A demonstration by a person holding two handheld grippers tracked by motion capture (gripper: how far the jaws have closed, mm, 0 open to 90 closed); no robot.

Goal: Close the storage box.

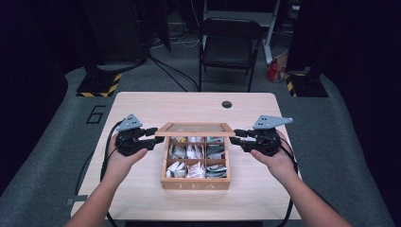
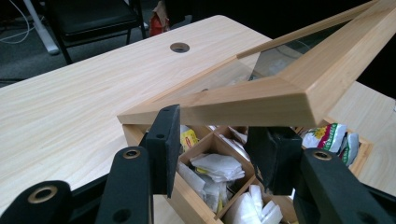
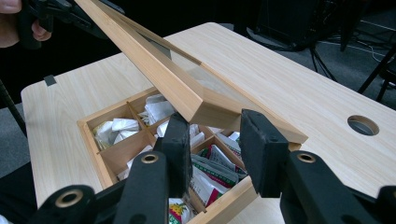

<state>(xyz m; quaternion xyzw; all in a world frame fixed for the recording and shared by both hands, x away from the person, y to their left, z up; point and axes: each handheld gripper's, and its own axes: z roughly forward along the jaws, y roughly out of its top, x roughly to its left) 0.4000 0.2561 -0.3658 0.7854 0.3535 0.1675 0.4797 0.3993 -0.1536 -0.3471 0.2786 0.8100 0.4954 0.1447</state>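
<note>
Tea box lid (image 1: 196, 128) half raised, my left gripper (image 1: 155, 138) at 9 o'clock corner, right gripper (image 1: 235, 137) at 3; both part-open, lid corners between pads, grip unclear. Swing both evenly, avoid twisting hinge.

Recording studio or lab, black curtains around a pale wooden table (image 1: 142, 109), folding chair (image 1: 230, 45) upper centre, hazard-striped stand bases (image 1: 99, 85) — cables on grey floor

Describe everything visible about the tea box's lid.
The lid is a light wooden frame around a clear pane, hinged at the back of the box and raised partway, slanting over the tea bag compartments. The left gripper and right gripper each straddle a front corner; whether their fingers press it is unclear.
</note>
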